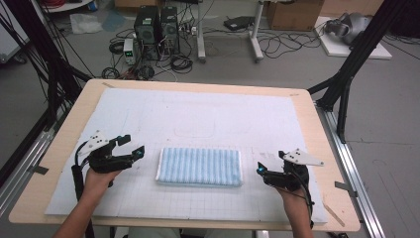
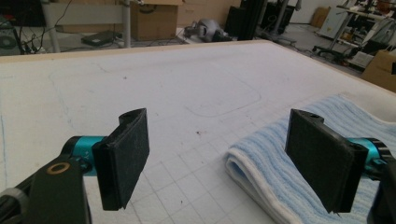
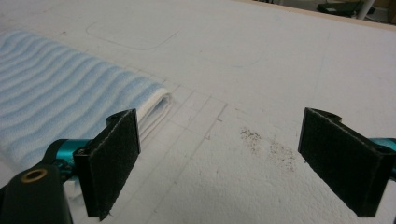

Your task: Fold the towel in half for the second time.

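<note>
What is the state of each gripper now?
Left gripper: open, holding nothing, beside the folded towel.
Right gripper: open, holding nothing.

White mat (image 1: 148, 114), floor computers (image 1: 157, 25)

The folded towel (image 1: 199, 166) lies flat on the white gridded mat (image 1: 198, 119), at about six o'clock from the mat's centre, close to the near edge. It is a pale blue cloth with darker blue ribbed stripes running from twelve to six o'clock across its top face, and a white border along its edges. It forms a neat rectangle, its long sides running from nine to three o'clock. In the left gripper view its nine o'clock end (image 2: 261, 163) shows stacked layers with a rounded fold. In the right gripper view its three o'clock end (image 3: 156, 105) shows the same layered white edge, resting on the mat.
</note>
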A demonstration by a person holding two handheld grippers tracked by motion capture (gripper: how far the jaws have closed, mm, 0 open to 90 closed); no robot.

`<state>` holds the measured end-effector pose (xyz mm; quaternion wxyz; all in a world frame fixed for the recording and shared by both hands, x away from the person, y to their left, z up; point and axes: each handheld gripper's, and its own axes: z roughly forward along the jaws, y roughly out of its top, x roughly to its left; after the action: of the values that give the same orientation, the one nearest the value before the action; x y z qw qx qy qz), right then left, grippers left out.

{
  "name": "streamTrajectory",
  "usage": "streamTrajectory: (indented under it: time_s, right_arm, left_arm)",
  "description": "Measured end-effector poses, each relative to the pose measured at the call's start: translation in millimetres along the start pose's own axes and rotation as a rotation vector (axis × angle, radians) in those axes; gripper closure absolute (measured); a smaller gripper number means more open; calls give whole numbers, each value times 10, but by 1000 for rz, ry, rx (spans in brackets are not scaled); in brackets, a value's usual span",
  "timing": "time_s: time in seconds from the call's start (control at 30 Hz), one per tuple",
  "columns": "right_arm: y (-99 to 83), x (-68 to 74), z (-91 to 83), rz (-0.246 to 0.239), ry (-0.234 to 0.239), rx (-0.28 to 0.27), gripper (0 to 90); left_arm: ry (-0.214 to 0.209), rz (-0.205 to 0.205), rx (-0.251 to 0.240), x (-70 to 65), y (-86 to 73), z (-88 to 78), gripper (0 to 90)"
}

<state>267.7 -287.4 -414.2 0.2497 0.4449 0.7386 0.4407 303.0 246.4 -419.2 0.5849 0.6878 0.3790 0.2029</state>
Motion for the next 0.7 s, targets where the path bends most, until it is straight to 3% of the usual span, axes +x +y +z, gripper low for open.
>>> streamTrajectory:
  time_s: [0.27, 0.7]
  right_arm:
    - [23, -7, -39, -15, 4, -7, 112]
    - [39, 21, -20, -22, 0, -6, 112]
  left_arm:
    - [-1, 27, -7, -9, 4, -73, 226]
    - [10, 29, -6, -2, -4, -118, 233]
